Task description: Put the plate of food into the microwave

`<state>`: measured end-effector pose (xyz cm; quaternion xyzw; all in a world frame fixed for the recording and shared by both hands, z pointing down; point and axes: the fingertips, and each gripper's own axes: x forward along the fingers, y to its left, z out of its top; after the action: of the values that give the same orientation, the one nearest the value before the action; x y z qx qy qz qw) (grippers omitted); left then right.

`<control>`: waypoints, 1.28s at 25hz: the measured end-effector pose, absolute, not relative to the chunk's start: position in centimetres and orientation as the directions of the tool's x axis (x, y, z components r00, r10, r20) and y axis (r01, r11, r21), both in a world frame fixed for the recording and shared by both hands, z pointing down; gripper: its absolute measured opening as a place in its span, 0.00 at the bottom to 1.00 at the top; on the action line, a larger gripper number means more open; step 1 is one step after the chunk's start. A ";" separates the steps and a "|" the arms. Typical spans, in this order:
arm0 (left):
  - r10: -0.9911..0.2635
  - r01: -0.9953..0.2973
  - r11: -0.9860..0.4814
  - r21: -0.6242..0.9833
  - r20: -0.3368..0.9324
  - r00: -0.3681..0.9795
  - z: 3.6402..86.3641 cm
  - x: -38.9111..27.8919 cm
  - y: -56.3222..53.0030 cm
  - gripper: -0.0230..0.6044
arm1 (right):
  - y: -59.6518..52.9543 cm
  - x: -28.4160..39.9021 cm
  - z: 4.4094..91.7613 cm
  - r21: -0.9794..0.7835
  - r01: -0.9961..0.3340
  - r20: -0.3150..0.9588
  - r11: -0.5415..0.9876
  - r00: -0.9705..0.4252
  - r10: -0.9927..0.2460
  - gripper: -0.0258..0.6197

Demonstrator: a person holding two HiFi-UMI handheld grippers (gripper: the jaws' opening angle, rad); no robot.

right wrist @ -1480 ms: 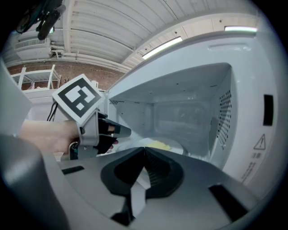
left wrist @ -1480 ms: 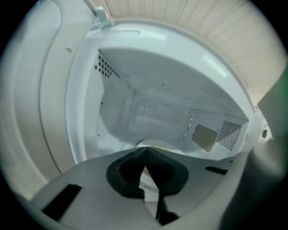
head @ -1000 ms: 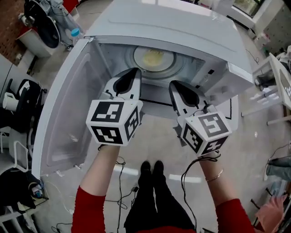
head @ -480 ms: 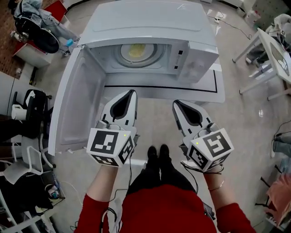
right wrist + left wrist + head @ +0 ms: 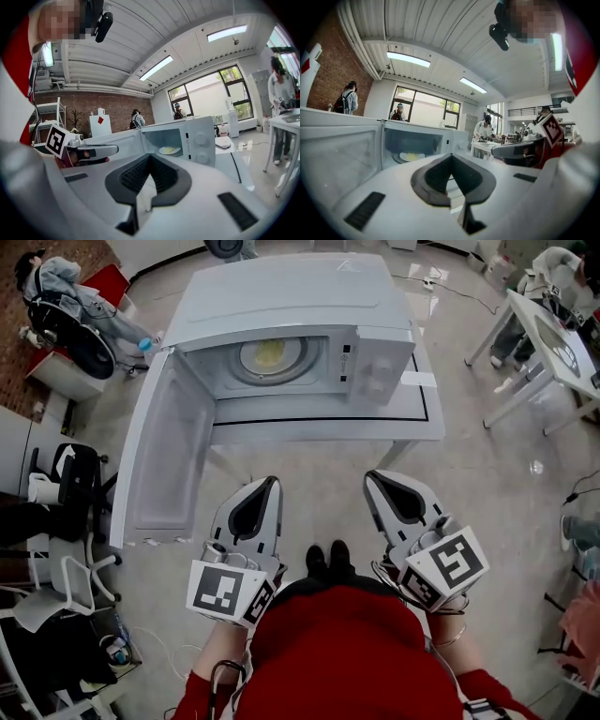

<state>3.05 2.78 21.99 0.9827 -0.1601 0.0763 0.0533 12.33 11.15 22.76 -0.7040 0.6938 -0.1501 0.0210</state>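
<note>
The plate of food (image 5: 271,354) is seen inside the open microwave (image 5: 281,296), so the task is judged done; the left gripper (image 5: 272,483) and right gripper (image 5: 373,477) are held closed, empty.

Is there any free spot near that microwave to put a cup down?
Yes: the bare strip of table in front of the microwave, between its open door and the table's right edge. Inside is crowded: the plate of food sits there.

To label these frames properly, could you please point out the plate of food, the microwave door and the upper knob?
plate of food (image 5: 270,354), head view: yellow food at its middle.
microwave door (image 5: 164,465), head view: inner face of the open door.
upper knob (image 5: 200,139), right gripper view: its round front.
</note>
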 end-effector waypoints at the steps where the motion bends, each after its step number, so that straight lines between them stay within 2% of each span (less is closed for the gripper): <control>1: -0.303 -0.316 -0.946 0.076 0.150 0.941 21.5 2.7 3.2 0.05 | 11.4 12.1 22.5 -0.233 -0.972 0.173 -0.029 -0.012 -0.985 0.06; 12: -0.328 -0.339 -0.933 0.125 0.098 0.940 20.3 2.0 3.8 0.05 | 11.6 12.2 19.2 -0.216 -0.976 0.011 0.028 -0.031 -0.999 0.06; 32: -0.355 -0.363 -0.925 0.114 0.084 0.931 20.8 2.7 3.7 0.05 | 11.9 13.3 19.9 -0.122 -0.992 0.013 0.033 -0.035 -0.999 0.06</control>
<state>2.65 3.69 20.79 0.9805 -0.1832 0.0307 0.0637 13.29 11.95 19.85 -0.6935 0.7178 -0.0484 0.0377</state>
